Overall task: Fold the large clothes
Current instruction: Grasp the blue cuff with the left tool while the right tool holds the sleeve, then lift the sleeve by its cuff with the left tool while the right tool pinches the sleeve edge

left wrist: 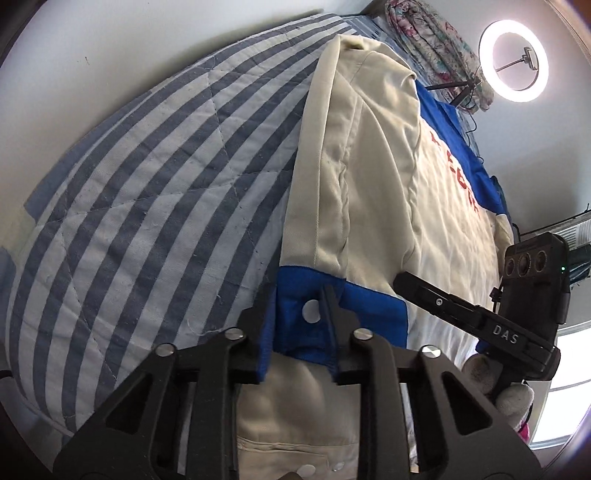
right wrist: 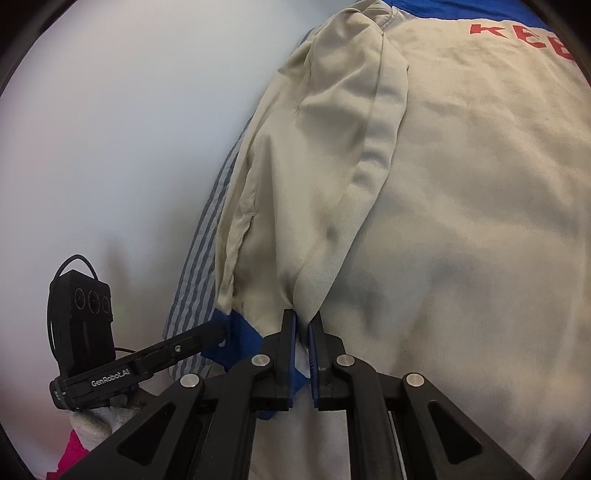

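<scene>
A large cream jacket (left wrist: pixel 373 177) with blue trim and red lettering lies on a blue-and-white striped quilt (left wrist: pixel 140 177). My left gripper (left wrist: pixel 295 314) is shut on the jacket's blue hem band (left wrist: pixel 295 332), which has a white snap button. In the right wrist view the same jacket (right wrist: pixel 443 221) fills the frame. My right gripper (right wrist: pixel 302 332) is shut on a fold of the cream fabric next to the blue band (right wrist: pixel 240 332). Each gripper shows in the other's view: the right one (left wrist: pixel 406 282) and the left one (right wrist: pixel 221 328), close together on the same hem.
A lit ring light (left wrist: pixel 514 61) on a stand is at the far right by a floral cloth (left wrist: pixel 424 33). A white wall (right wrist: pixel 129 129) runs along the quilt's edge. A bright window (left wrist: pixel 565 387) is at the lower right.
</scene>
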`<state>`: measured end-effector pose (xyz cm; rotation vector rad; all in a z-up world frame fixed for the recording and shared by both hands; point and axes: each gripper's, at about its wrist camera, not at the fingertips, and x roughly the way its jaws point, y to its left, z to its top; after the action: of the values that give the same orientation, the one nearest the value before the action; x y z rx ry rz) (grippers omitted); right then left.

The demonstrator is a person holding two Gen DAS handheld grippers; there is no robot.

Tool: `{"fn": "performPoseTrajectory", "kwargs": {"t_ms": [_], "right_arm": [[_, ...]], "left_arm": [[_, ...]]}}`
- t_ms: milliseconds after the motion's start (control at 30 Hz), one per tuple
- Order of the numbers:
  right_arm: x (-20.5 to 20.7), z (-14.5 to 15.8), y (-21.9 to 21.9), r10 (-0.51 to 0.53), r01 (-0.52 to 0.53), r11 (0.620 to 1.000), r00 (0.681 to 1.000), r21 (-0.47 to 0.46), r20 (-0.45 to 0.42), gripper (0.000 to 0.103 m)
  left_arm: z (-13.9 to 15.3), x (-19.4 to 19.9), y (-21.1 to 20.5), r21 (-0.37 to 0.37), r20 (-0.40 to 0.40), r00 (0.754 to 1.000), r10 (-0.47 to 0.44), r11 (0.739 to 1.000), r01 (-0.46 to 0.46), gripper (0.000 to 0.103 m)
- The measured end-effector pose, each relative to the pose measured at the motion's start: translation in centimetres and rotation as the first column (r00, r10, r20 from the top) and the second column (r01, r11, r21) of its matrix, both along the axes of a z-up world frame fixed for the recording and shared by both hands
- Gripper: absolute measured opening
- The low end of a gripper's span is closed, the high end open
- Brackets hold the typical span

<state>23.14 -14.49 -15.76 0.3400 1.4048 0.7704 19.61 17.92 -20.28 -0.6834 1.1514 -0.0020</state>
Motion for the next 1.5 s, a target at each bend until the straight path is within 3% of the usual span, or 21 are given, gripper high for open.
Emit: {"fn": "performPoseTrajectory", "kwargs": {"t_ms": [167, 300, 400, 433, 467, 500, 567, 600, 700, 733, 767, 900, 1000, 1067, 1133, 1200, 1300, 1500], "right_arm": [[-0.4, 0.2, 1.7, 0.025, -0.025, 1.000, 1.000, -0.004, 0.003, 0.004], [-0.7, 0.6, 3.0, 0.057, -0.056, 0.998, 0.998, -0.041, 0.026, 0.004], [-0.4, 0.5, 3.5, 0.058, -0.056, 0.996, 0.998, -0.066, 0.031, 0.004], [-0.4, 0.5, 3.6, 0.054, -0.052, 0.997, 0.998, -0.064, 0.027, 0.004], [-0.1, 0.3, 4.2, 0.050, -0.048, 0.997, 0.998, -0.066, 0.025, 0.004], [-0.1, 0.4, 4.4, 0.049, -0.048, 0.997, 0.998, -0.065, 0.024, 0.004], [-0.1, 0.5, 4.7, 0.052, -0.050, 0.996, 0.998, -0.067, 0.027, 0.004], [-0.1, 0.4, 4.7, 0.052, -0.050, 0.996, 0.998, -0.068, 0.027, 0.004], [-0.2, 0.2, 4.8, 0.047, -0.045, 0.997, 0.999, -0.058, 0.022, 0.004], [-0.2, 0.2, 4.9, 0.042, -0.041, 0.998, 0.999, -0.053, 0.018, 0.004], [-0.2, 0.1, 4.9, 0.038, -0.037, 0.998, 0.999, -0.051, 0.014, 0.004], [-0.5, 0.2, 5.5, 0.053, -0.052, 0.997, 0.998, -0.054, 0.017, 0.004], [-0.9, 1.2, 5.7, 0.106, -0.106, 0.994, 0.994, -0.026, 0.035, 0.006], [-0.6, 3.1, 5.4, 0.107, -0.108, 0.994, 0.991, 0.011, 0.081, 0.013], [0.0, 4.8, 5.2, 0.094, -0.096, 0.995, 0.982, 0.002, 0.161, 0.013], [1.5, 6.1, 4.9, 0.052, -0.050, 0.999, 0.975, -0.013, 0.215, 0.017], [4.0, 6.0, 5.3, 0.002, 0.007, 0.999, 0.973, -0.038, 0.231, 0.021], [7.2, 1.0, 7.3, 0.033, 0.000, 0.981, 0.986, -0.192, 0.164, 0.021]], "left_arm": [[1.4, -0.2, 0.6, 0.062, 0.044, 0.999, 0.022, 0.998, -0.025, 0.005], [2.7, -0.7, 1.1, 0.085, 0.111, 0.994, 0.025, 0.996, -0.034, 0.004], [2.5, -1.0, 1.6, 0.089, 0.117, 0.992, 0.035, 0.995, -0.046, 0.005], [2.0, -1.1, 1.9, 0.088, 0.098, 0.994, 0.045, 0.995, -0.053, 0.017], [1.7, -1.2, 2.3, 0.072, 0.076, 0.996, 0.052, 0.996, -0.057, 0.049], [0.9, -1.2, 2.8, 0.040, 0.051, 0.996, 0.069, 0.997, -0.071, 0.061], [0.1, -1.7, 3.6, 0.009, 0.035, 0.994, 0.102, 0.995, -0.102, 0.067], [-0.7, -1.6, 3.8, -0.006, 0.012, 0.995, 0.098, 0.995, -0.098, 0.066], [-1.1, -1.9, 3.7, -0.013, 0.020, 0.996, 0.086, 0.996, -0.085, 0.031], [-1.1, -1.8, 3.3, -0.025, 0.024, 0.998, 0.064, 0.998, -0.063, 0.012], [-0.8, -1.8, 3.0, -0.002, 0.026, 0.998, 0.061, 0.998, -0.061, 0.009], [1.7, -1.8, 2.7, 0.074, 0.079, 0.994, 0.082, 0.993, -0.088, 0.004], [5.5, -2.4, 2.0, 0.158, 0.173, 0.984, 0.048, 0.984, -0.076, 0.004], [8.1, -3.2, 1.2, 0.254, 0.241, 0.970, 0.005, 0.965, -0.068, 0.003], [9.8, -3.8, 0.6, 0.303, 0.289, 0.957, -0.022, 0.950, -0.070, 0.003], [10.6, -3.9, 0.4, 0.304, 0.309, 0.951, -0.030, 0.950, -0.069, 0.003], [10.9, -4.0, 0.4, 0.296, 0.315, 0.948, -0.034, 0.953, -0.064, 0.003], [11.4, -4.2, 0.4, 0.273, 0.334, 0.942, -0.039, 0.960, -0.057, 0.003]]}}
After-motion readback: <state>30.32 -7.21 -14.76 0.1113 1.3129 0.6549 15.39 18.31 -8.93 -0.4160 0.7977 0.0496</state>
